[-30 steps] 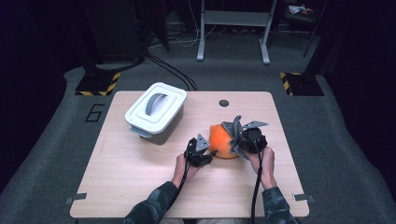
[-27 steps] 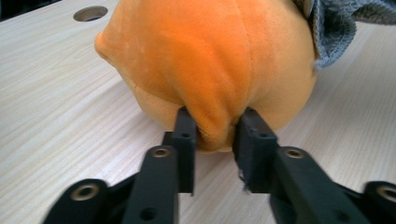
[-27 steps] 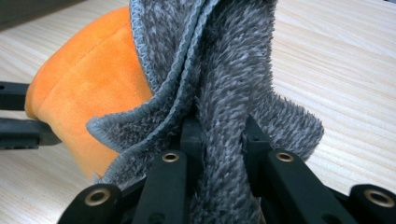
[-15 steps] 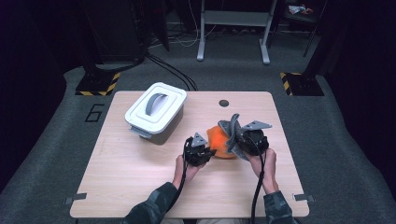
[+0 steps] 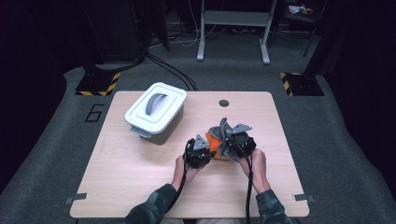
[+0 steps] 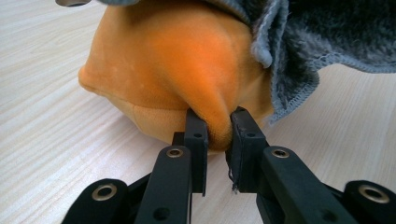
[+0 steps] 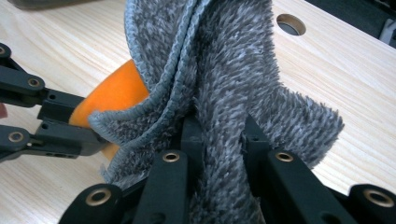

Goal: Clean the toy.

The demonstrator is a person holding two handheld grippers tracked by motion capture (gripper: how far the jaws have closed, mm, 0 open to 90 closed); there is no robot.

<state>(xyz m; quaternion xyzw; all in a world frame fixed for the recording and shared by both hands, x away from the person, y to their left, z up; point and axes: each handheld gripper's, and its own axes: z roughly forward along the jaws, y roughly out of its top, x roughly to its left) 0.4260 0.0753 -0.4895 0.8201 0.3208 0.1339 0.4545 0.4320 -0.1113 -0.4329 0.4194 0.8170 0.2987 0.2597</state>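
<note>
On the table [image 5: 140, 177], orange plush [image 6: 177, 65] under grey cloth [image 7: 233, 70].

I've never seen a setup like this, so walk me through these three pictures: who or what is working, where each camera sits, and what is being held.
A person at a pale wooden table holds a black two-jaw tool in each hand. The high view looks down from above; the other two cameras ride on the tools.

The left gripper, whose jaws have just been closing, pinches a soft orange plush toy. The right gripper is clamped on a fuzzy grey cloth draped over the toy. A white lidded plastic box with a grey handle stands apart, farther back to the left.
</note>
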